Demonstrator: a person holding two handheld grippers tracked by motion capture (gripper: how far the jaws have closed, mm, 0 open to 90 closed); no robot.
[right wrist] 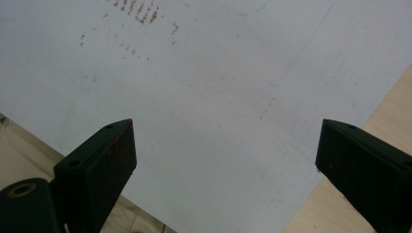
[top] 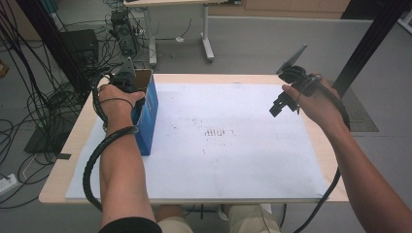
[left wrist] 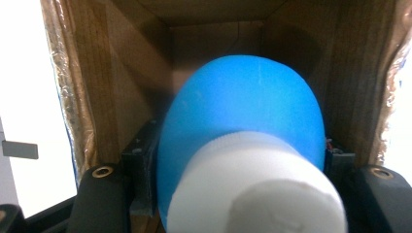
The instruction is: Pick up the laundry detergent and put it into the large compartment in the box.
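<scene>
The left gripper (left wrist: 243,194) is clamped on a blue bottle (left wrist: 243,107) with a white cap (left wrist: 257,189), inside the open box (top: 145,114) at the table's (top: 58,187) left edge. The right gripper (right wrist: 226,145) hangs wide open and empty above the white sheet (top: 233,145).

blue bottle (left wrist: 243,121): blurred, cap cut off | left gripper (top: 127,77): fingers inside box (top: 148,114)

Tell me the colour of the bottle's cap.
White; the round screw cap on the blue plastic bottle shows best in the left gripper view.
</scene>
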